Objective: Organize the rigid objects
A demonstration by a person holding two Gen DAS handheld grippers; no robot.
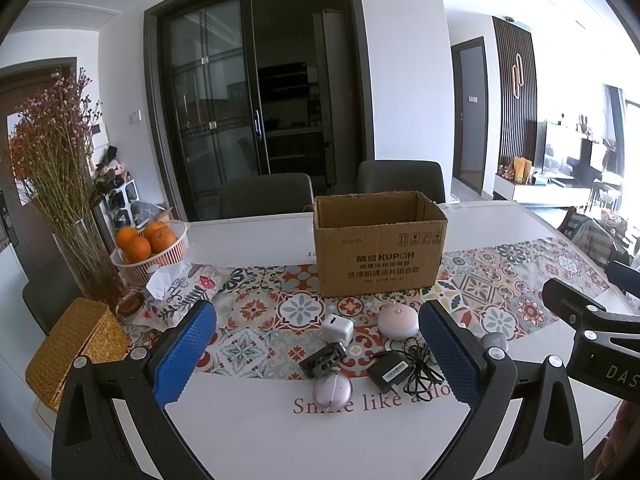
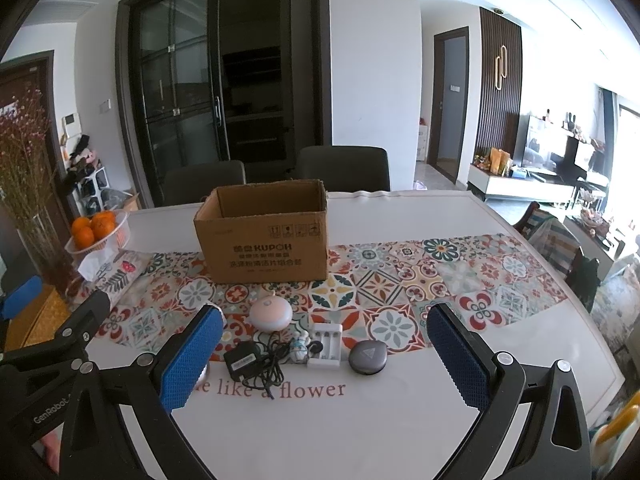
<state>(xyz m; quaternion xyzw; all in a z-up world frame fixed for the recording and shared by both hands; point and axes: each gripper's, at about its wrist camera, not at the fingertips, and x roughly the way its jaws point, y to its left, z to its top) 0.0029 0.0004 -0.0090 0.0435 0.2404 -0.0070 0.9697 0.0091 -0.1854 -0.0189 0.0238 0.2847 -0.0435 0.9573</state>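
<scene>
An open cardboard box (image 1: 380, 248) (image 2: 264, 236) stands on the patterned runner at the table's middle. In front of it lie small devices: a white plug cube (image 1: 338, 328), a pink round device (image 1: 397, 320) (image 2: 271, 314), a black clip-like item (image 1: 323, 359), a pale round disc (image 1: 332, 389), a black adapter with cable (image 1: 390, 370) (image 2: 242, 362), a white battery charger (image 2: 326, 344), a small figurine (image 2: 300, 346) and a grey puck (image 2: 367, 356) (image 1: 495, 341). My left gripper (image 1: 316, 360) and right gripper (image 2: 324, 360) are both open and empty, hovering before the items.
A basket of oranges (image 1: 150, 248), a tissue pack (image 1: 188, 292), a vase of dried flowers (image 1: 60, 184) and a woven box (image 1: 76, 348) stand at the left. Two chairs (image 1: 400, 180) stand behind the table. The right gripper's body (image 1: 592, 340) shows at the right.
</scene>
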